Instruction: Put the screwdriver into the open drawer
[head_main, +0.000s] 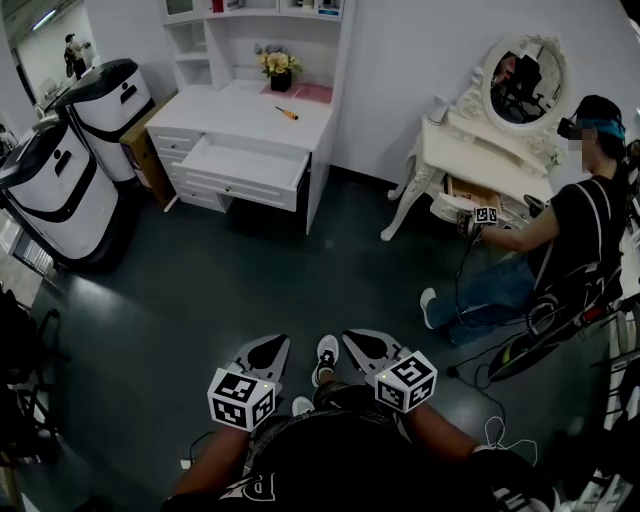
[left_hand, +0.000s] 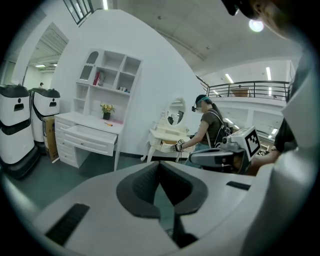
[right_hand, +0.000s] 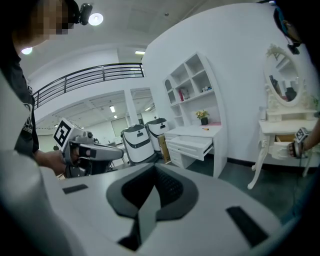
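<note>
An orange-handled screwdriver (head_main: 287, 113) (left_hand: 108, 124) (right_hand: 204, 128) lies on top of the white desk (head_main: 250, 105), far across the dark floor. The desk's upper drawer (head_main: 245, 165) (left_hand: 92, 135) (right_hand: 195, 145) stands pulled open. At the bottom of the head view, just in front of the person's body, my left gripper (head_main: 270, 348) (left_hand: 159, 165) and right gripper (head_main: 362, 343) (right_hand: 154, 167) are side by side. Both point toward the desk, are shut and hold nothing. Each gripper view shows the other gripper beside it.
Two white-and-black machines (head_main: 60, 190) (head_main: 110, 105) stand left of the desk. A flower pot (head_main: 280, 68) sits at the desk's back. At the right a seated person (head_main: 580, 230) works at a white vanity table with an oval mirror (head_main: 480, 150). Cables (head_main: 490, 375) lie on the floor there.
</note>
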